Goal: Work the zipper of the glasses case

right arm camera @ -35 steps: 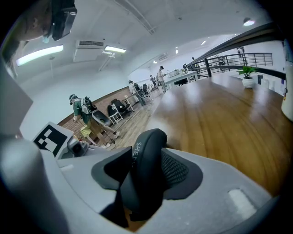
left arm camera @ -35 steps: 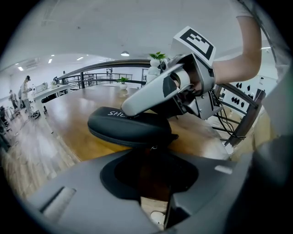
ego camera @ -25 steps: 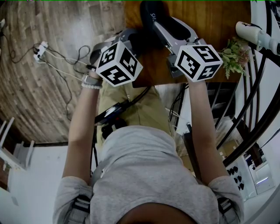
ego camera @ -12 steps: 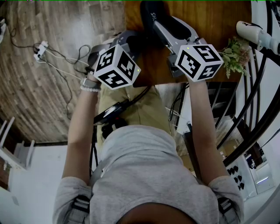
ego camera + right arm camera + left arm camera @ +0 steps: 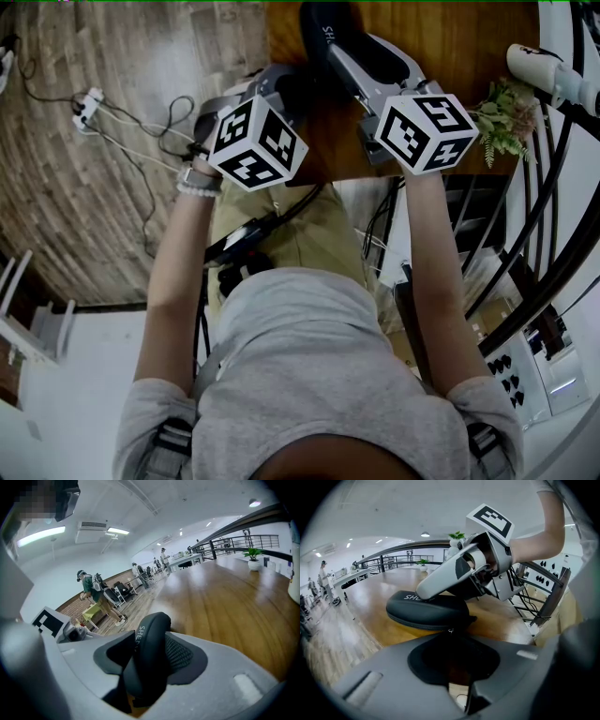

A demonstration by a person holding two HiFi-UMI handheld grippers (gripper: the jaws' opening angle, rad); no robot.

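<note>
- Glasses case (image 5: 149, 656), black and rounded, sits wedged between the jaws of the right gripper (image 5: 150, 672). The pads press on both its broad faces in a firm clamp.
- Left gripper (image 5: 452, 641) has just been easing its jaws apart. A narrow gap shows between the dark pads, with nothing pinched in it.
- Zipper pull (image 5: 450, 631), a small metal glint, hangs at the case's near edge, right at the tips of the left jaws. Whether a pad touches it I cannot tell.
- From the left gripper view, the case lies flat on the wooden table (image 5: 501, 618), close to its near edge. One pale finger of the right gripper rests across its lid.
- From the head view, the left marker cube (image 5: 255, 142) and the right marker cube (image 5: 424, 131) sit side by side over the table's edge. The person's forearms (image 5: 436, 272) reach up to them.
- A sprig of greenery (image 5: 506, 117) lies at the table's right side, beside dark railing bars (image 5: 553, 216).
- Cables (image 5: 122, 122) trail over the plank floor (image 5: 56, 187) to the left.
</note>
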